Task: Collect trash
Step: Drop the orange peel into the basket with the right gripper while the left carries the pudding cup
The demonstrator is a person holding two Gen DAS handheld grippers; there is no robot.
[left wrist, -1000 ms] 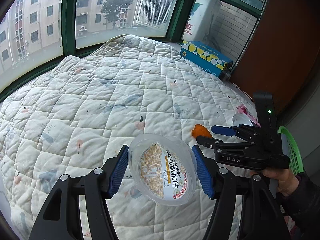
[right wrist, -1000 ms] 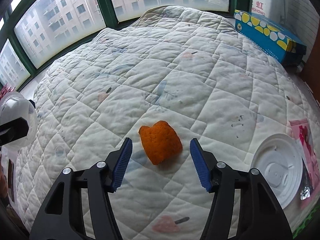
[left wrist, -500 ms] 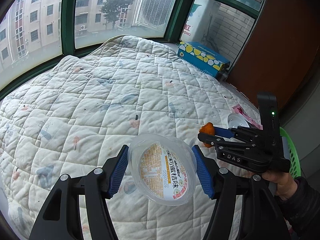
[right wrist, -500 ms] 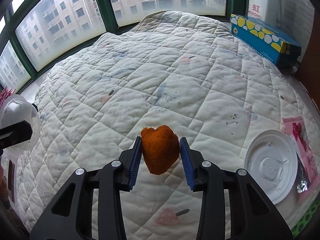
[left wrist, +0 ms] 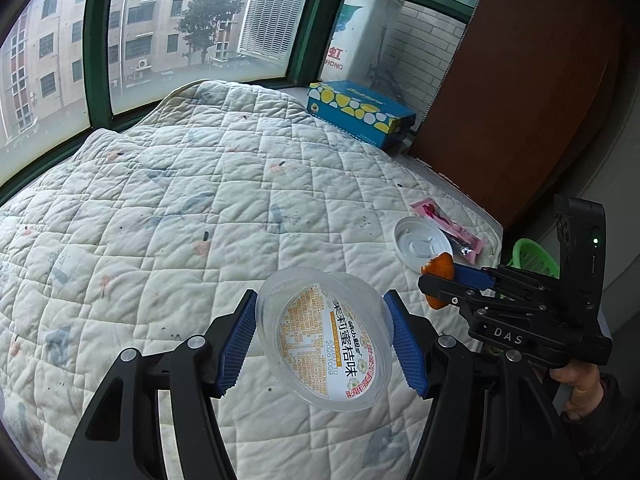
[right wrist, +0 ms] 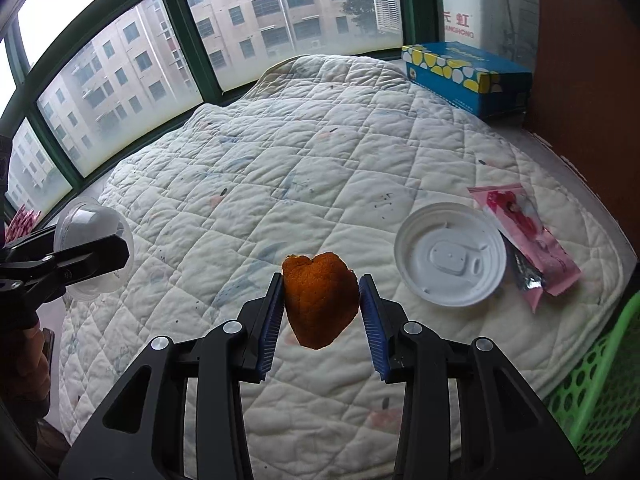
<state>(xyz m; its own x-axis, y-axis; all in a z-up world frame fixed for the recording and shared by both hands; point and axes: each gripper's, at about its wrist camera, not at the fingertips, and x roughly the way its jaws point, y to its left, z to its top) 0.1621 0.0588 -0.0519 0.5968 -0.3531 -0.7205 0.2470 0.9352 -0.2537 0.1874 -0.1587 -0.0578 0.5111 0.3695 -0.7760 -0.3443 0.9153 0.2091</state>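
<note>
My left gripper (left wrist: 322, 336) is shut on a clear plastic cup (left wrist: 326, 338) with a printed label, held above the quilt (left wrist: 180, 220). The cup also shows in the right wrist view (right wrist: 92, 250). My right gripper (right wrist: 320, 312) is shut on an orange peel (right wrist: 320, 300) and holds it above the quilt (right wrist: 320, 152); the peel also shows in the left wrist view (left wrist: 439, 270). A white plastic lid (right wrist: 450, 254) and a pink wrapper (right wrist: 526, 238) lie on the quilt to the right of the peel.
A green perforated basket (right wrist: 600, 384) stands at the quilt's right edge, also in the left wrist view (left wrist: 534, 258). A blue and yellow tissue box (right wrist: 468, 74) sits at the far right by the window. A brown wall panel (left wrist: 520, 80) borders the right side.
My right gripper closed on the orange peel and lifted it off the quilt, moving back and right. My left gripper kept its hold on the cup.
</note>
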